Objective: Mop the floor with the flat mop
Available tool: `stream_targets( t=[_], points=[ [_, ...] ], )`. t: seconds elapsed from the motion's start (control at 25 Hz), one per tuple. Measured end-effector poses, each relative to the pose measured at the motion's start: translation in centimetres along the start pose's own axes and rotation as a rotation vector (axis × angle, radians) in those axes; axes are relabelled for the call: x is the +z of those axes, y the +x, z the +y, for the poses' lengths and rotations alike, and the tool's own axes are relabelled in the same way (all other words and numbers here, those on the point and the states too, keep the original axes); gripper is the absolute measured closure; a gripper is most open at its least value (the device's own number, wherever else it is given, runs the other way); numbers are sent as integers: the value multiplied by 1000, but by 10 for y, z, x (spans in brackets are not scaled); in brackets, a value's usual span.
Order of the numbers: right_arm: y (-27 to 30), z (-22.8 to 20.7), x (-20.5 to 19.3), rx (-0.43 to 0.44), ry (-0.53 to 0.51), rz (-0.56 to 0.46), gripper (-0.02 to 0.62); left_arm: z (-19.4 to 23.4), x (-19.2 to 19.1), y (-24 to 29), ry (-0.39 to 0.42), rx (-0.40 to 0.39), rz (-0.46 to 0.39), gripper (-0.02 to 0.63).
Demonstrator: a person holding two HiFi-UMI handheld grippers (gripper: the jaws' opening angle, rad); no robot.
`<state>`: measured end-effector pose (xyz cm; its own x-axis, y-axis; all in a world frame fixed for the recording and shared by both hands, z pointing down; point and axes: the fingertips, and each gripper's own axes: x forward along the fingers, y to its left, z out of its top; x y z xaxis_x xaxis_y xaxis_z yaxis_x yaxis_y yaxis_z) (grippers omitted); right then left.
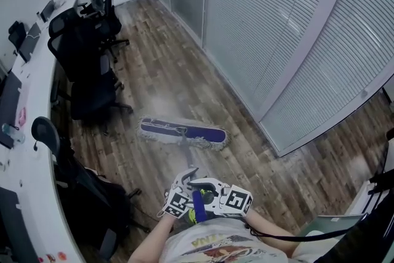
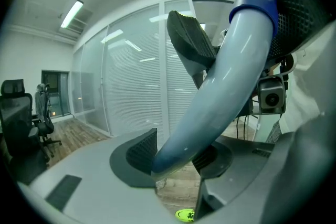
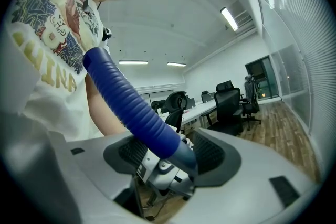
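The flat mop's head (image 1: pixel 182 132), blue on top with a grey fringe, lies flat on the wooden floor (image 1: pixel 166 77) ahead of me. Its thin handle (image 1: pixel 186 156) runs back to both grippers at my waist. My left gripper (image 1: pixel 186 180) is shut on the grey handle (image 2: pixel 220 92), which crosses between its pads just below the blue grip. My right gripper (image 1: pixel 206 186) sits close beside it, shut on the blue ribbed grip (image 3: pixel 131 107). In the left gripper view the left gripper (image 2: pixel 176 157) points towards the blinds; in the right gripper view the right gripper (image 3: pixel 170 157) points towards the desks.
Black office chairs (image 1: pixel 86 58) stand along a long white desk (image 1: pixel 28 138) on the left. Another black chair (image 1: pixel 92 200) is close at my left. A glass partition with blinds (image 1: pixel 277 28) runs along the right. A yellow-green shoe (image 2: pixel 185 214) shows below.
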<state>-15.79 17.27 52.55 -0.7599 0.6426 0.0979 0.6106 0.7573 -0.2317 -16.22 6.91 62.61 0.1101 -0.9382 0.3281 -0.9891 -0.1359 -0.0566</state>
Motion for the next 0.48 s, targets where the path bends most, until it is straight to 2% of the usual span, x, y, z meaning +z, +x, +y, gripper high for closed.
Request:
stream_targets(
  t=[0.16, 0.28, 0.48],
  points=[
    [5, -25, 2, -3, -39, 6, 344, 22, 0, 14, 1, -15, -10, 451],
    [8, -48, 7, 3, -32, -3, 344, 40, 2, 28, -9, -27, -8, 448],
    [15, -123, 31, 28, -59, -23, 344, 105, 20, 71, -21, -31, -4, 445]
  ],
)
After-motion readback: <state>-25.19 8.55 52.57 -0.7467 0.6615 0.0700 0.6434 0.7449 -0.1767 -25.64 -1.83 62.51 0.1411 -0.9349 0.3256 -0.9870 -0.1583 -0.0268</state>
